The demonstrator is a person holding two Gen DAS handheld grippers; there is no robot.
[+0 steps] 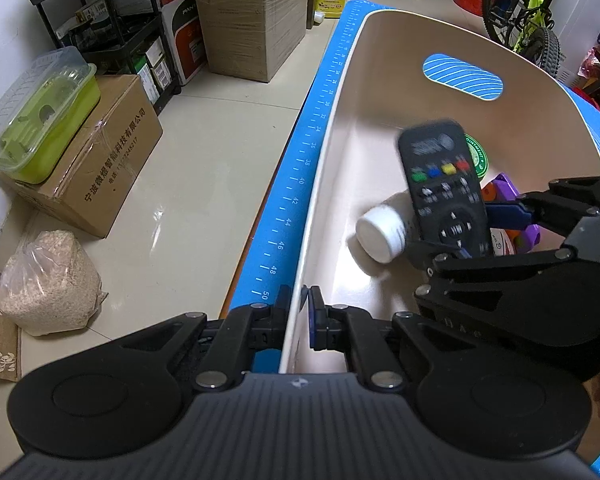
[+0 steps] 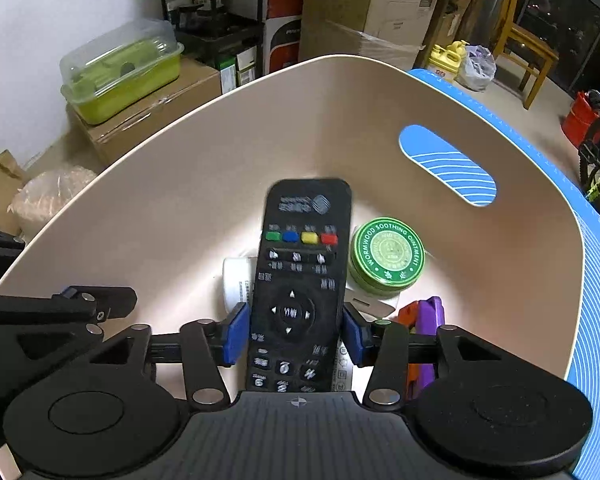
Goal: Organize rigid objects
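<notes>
A beige tub [image 1: 340, 184] [image 2: 172, 184] stands on a blue mat [image 1: 296, 200]. My left gripper [image 1: 299, 312] is shut on the tub's near rim, one finger on each side of the wall. My right gripper [image 2: 296, 332] [image 1: 476, 232] is shut on a black remote control [image 2: 302, 280] [image 1: 444, 188] and holds it inside the tub, above the things on the bottom. Below it lie a white bottle [image 1: 382, 236] [image 2: 238, 276], a green ointment tin [image 2: 386, 256] [image 1: 476, 156] and a purple and orange toy [image 2: 424, 316] [image 1: 508, 192].
The mat's left edge [image 1: 276, 236] runs beside a tiled floor [image 1: 204, 152]. On the floor stand cardboard boxes [image 1: 100, 168], a green plastic container [image 1: 40, 116], a bag of grain [image 1: 52, 284], a black shelf [image 1: 100, 12] and a bicycle [image 1: 528, 16].
</notes>
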